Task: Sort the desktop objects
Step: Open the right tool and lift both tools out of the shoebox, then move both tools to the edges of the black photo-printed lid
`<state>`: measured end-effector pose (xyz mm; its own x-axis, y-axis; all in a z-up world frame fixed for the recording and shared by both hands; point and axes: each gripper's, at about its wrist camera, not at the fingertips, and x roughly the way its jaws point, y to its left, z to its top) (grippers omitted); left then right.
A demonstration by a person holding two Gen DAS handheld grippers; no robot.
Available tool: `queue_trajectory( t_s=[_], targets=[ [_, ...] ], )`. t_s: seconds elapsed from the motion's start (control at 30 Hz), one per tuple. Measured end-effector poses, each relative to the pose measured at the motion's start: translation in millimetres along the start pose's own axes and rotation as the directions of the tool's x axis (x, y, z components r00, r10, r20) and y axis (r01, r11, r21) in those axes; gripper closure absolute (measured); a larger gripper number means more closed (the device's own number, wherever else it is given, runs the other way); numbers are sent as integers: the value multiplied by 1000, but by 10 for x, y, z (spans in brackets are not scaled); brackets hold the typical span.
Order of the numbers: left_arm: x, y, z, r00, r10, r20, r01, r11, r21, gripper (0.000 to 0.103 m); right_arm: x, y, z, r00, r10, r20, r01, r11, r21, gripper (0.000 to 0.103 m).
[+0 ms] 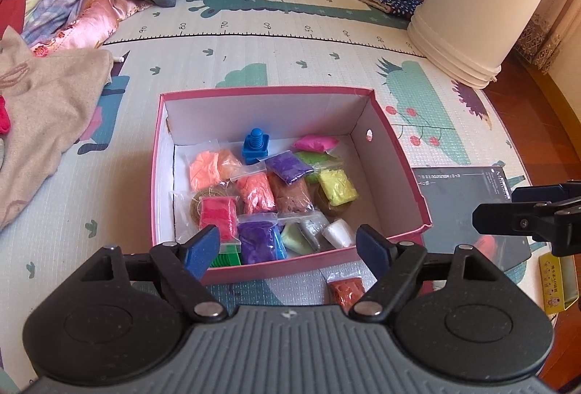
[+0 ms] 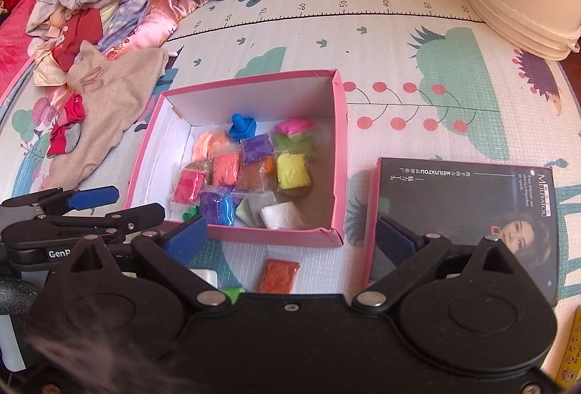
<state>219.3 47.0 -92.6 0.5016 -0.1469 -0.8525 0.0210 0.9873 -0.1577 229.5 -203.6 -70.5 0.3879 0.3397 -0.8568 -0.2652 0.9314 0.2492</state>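
The pink box [image 1: 290,241] sits open-topped on the play mat [image 1: 254,45], roughly central in both views. Inside it lie many small bags of coloured clay, including a yellow bag [image 1: 337,187], a purple bag [image 1: 288,169] and a white bag [image 1: 338,232], with a blue toy bolt [image 1: 255,147] standing near the far wall. One orange-red bag [image 2: 279,275] lies on the mat outside the box, just beside its near wall.

The left hand-held gripper [image 1: 290,247] hangs over the near edge of the box, jaws spread wide, holding nothing. The right hand-held gripper [image 2: 290,236] is likewise wide open and empty, the orange-red bag lying on the mat between its fingers.

To the right of the box lies a dark printed lid [image 2: 468,208] with a pink rim. A white bucket [image 1: 483,5] stands at the far right. A pile of clothes [image 2: 90,5] and a beige cloth [image 2: 109,114] occupy the left of the mat.
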Motion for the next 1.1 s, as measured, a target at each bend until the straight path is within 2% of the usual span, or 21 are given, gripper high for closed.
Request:
queue_trajectory(
  t_s=[0.33, 0.47, 0.57, 0.67, 0.83, 1.1],
  targets=[
    [-390, -393, -156, 999, 4, 41, -7, 996, 84, 21, -410, -87, -288, 1000, -23, -1, 23, 1000, -14, 3],
    [-492, -619, -199, 998, 8, 62, -16, 992, 126, 21, -594, -236, -337, 999, -41, 9, 41, 999, -25, 3],
    [-521, -799, -242, 998, -17, 65, 9, 992, 125, 21, -709, -420, -335, 998, -62, -9, 62, 998, -24, 3],
    [-444, -1022, -315, 997, -63, 55, 56, 991, 121, 21, -823, -604, -334, 996, -82, -28, 82, 996, -24, 3],
    [-271, -1404, -457, 989, -143, 30, 139, 983, 117, 15, -860, -1134, -297, 987, -110, -115, 115, 993, 40, 3],
    [182, -1783, -680, 981, -191, -21, 193, 975, 110, 15, -611, -1964, -391, 973, -178, -150, 201, 968, 150, 3]
  ],
)
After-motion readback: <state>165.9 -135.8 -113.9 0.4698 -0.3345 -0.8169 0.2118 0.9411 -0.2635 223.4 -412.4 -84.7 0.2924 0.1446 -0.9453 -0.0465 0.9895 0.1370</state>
